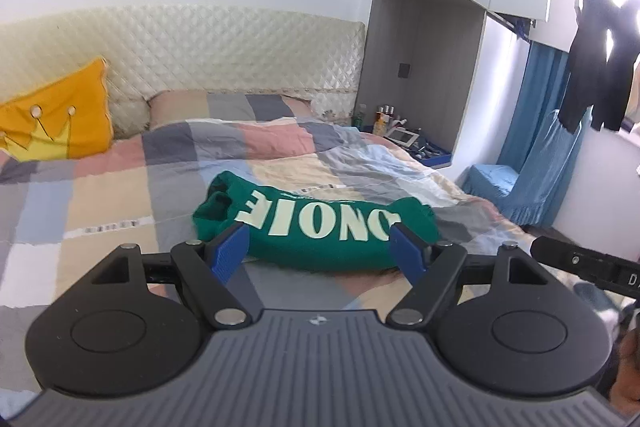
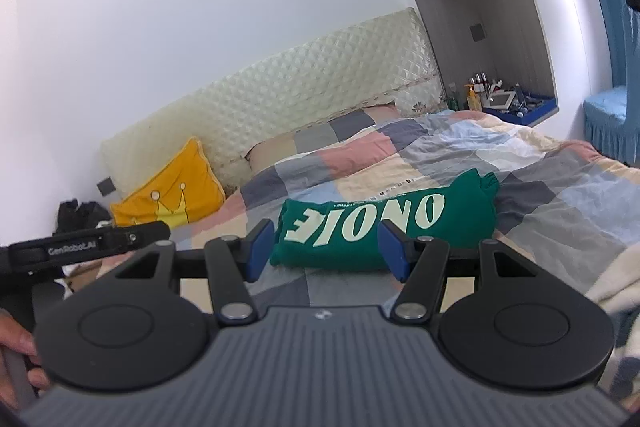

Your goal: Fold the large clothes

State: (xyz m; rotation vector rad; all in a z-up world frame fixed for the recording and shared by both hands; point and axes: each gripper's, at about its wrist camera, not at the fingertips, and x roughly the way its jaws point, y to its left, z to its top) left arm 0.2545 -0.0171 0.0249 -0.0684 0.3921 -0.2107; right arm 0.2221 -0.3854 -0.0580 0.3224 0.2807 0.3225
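checked bed (image 1: 100, 187), folded green top (image 1: 312, 223), both tools apart, empty

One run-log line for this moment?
green garment: folded, on bed | left gripper: open, empty | right gripper: open, empty

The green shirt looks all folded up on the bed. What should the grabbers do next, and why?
Probably just pull both back and leave it alone. The green shirt lies as a compact folded bundle on the quilt, and the left gripper and right gripper are both open and empty, short of the cloth. A small press to flatten its puffy top might help.
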